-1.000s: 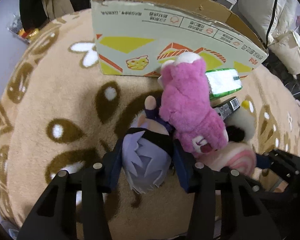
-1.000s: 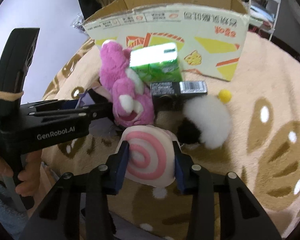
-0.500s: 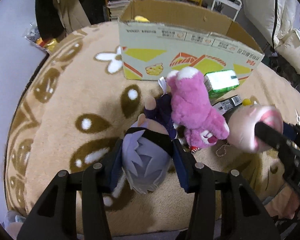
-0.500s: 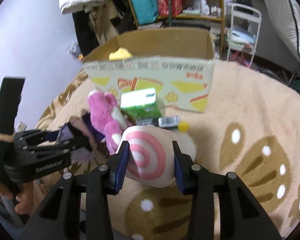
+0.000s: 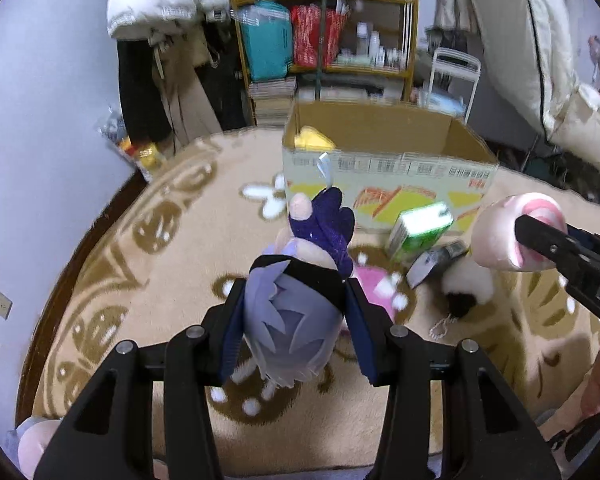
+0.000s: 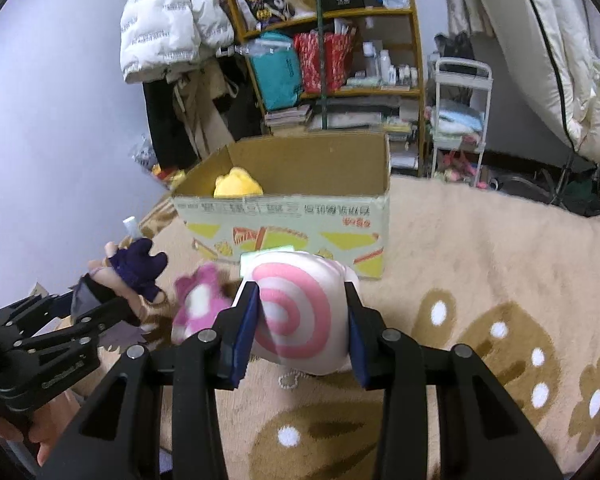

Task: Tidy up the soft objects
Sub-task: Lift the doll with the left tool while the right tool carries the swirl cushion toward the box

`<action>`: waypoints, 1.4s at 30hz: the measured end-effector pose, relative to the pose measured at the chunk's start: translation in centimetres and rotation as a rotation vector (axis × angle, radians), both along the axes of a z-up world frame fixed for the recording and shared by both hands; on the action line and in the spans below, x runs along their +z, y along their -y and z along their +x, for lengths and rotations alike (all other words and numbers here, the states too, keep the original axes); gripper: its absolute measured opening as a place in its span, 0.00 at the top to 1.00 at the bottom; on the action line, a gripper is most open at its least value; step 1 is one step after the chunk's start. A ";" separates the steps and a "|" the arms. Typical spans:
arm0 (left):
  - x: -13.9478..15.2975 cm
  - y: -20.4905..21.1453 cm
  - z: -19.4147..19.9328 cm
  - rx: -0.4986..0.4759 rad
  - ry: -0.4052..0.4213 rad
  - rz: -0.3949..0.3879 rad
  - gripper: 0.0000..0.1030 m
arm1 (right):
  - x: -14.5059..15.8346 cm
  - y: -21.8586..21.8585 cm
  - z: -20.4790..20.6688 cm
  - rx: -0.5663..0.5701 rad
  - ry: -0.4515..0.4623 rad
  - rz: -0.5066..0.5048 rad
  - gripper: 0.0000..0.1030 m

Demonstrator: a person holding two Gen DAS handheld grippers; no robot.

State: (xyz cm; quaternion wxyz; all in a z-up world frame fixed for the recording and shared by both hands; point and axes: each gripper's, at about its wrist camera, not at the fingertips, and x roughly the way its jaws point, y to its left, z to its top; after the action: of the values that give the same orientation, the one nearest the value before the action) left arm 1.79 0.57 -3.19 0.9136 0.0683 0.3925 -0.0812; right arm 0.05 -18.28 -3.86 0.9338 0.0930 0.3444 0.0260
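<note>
My left gripper (image 5: 294, 312) is shut on a purple-haired doll (image 5: 292, 320) in dark blue clothes and holds it above the carpet. My right gripper (image 6: 300, 320) is shut on a cream plush with pink spiral rings (image 6: 296, 316), also lifted; the plush also shows in the left wrist view (image 5: 508, 232). An open cardboard box (image 6: 300, 216) stands ahead with a yellow plush (image 6: 236, 186) inside. A pink plush bear (image 6: 196, 308) lies on the carpet between the grippers. The left gripper (image 6: 112, 304) with the doll (image 6: 136, 268) shows at the left of the right wrist view.
A green carton (image 5: 420, 228), a dark packet (image 5: 436, 260) and a white-and-black fluffy toy (image 5: 466, 288) lie on the beige patterned carpet (image 6: 480, 260) before the box. Shelves (image 6: 332, 60), hanging coats and a white cart (image 6: 460, 120) stand behind. The wall is at left.
Both grippers have risen from the carpet, lifting the doll and the spiral plush. The box's inside and the room behind have come into view. The pink bear stayed on the carpet.
</note>
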 end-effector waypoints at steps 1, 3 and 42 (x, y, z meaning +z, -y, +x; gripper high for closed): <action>0.4 -0.1 -0.4 -0.005 0.026 -0.009 0.56 | 0.5 0.0 -0.2 -0.004 0.024 -0.009 0.59; 1.1 0.0 -0.8 -0.012 0.072 -0.025 0.56 | 1.4 0.1 -0.4 -0.008 0.073 -0.023 0.59; 4.9 7.4 8.1 -0.186 0.406 0.008 0.55 | 3.8 3.4 8.9 -0.011 0.258 -0.041 0.59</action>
State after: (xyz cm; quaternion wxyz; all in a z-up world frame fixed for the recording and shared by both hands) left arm 9.92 -6.87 1.76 0.9622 0.1229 0.1928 -0.1479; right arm 8.90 -21.73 -0.01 0.9722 0.0717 0.2213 0.0259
